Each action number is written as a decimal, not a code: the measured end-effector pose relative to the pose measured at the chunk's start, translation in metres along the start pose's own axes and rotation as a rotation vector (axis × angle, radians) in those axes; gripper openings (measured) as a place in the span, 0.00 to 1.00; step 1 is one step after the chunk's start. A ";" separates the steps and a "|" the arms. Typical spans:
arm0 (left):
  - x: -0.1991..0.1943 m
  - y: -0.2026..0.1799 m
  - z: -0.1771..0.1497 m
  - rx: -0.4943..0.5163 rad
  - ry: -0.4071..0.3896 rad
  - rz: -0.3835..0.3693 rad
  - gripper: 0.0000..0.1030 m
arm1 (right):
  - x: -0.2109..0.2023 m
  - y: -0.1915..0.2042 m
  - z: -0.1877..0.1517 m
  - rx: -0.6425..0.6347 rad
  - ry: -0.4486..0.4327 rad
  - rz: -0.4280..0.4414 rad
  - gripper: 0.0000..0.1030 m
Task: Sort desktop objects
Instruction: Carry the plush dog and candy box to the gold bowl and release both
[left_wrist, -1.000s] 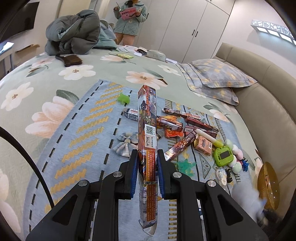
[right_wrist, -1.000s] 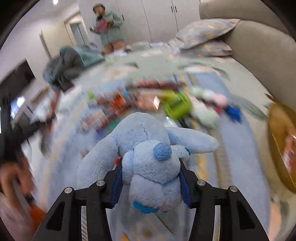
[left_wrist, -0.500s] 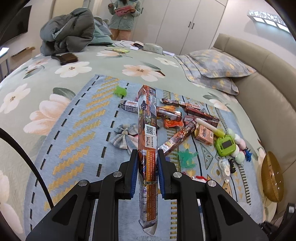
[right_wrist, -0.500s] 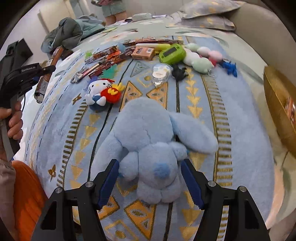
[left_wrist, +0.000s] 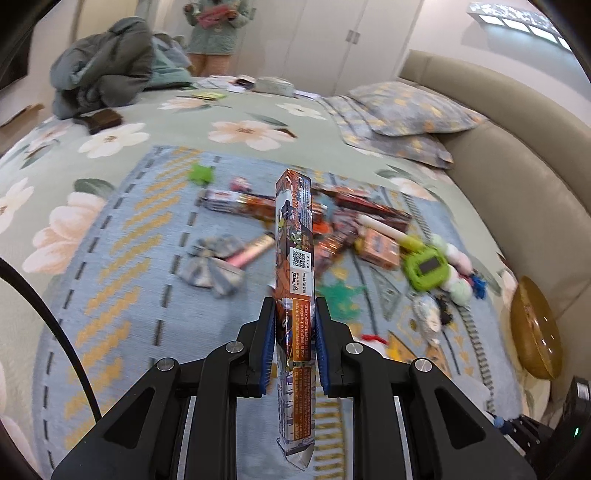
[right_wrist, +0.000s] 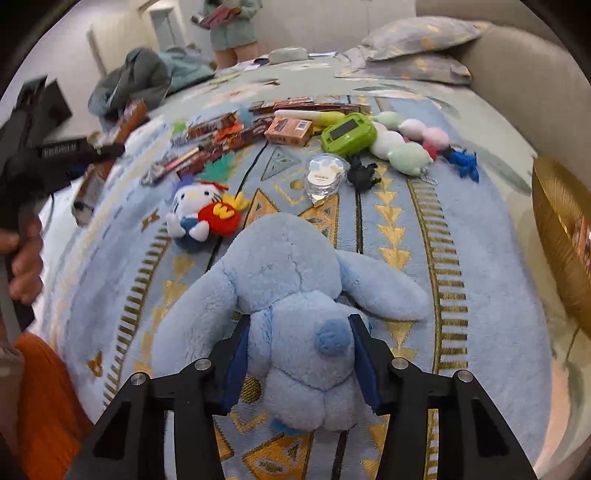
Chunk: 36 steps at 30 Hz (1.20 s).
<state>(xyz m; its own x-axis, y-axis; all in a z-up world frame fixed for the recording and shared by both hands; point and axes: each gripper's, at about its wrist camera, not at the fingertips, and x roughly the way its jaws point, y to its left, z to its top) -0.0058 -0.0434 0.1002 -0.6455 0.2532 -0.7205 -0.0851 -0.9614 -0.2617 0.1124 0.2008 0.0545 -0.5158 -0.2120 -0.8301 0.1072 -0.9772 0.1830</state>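
While sorting on the bed, better to keep plush with plush: set blue plush dog down near the small white plush, clear of the wrapper pile. Right gripper fingers just been closing, now pressing both sides of the dog's head, dog resting on the blue rug. Left gripper fingers nearly shut, clamped on long snack box, held upright above the rug, tip toward the snack pile. Lower flat alongside, no tossing.
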 end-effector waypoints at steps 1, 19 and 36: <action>0.000 -0.005 -0.002 0.012 0.006 -0.013 0.16 | -0.004 -0.003 -0.001 0.024 -0.005 0.018 0.48; -0.020 -0.181 -0.022 0.184 0.090 -0.376 0.16 | -0.171 -0.149 -0.009 0.470 -0.414 0.155 0.37; -0.012 -0.269 -0.032 0.271 0.161 -0.492 0.16 | -0.110 -0.151 -0.061 0.295 -0.014 0.110 0.69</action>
<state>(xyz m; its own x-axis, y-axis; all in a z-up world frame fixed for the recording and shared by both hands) 0.0494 0.2158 0.1585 -0.3593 0.6699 -0.6497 -0.5507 -0.7142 -0.4319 0.2044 0.3709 0.0860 -0.5269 -0.3138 -0.7899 -0.0871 -0.9045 0.4174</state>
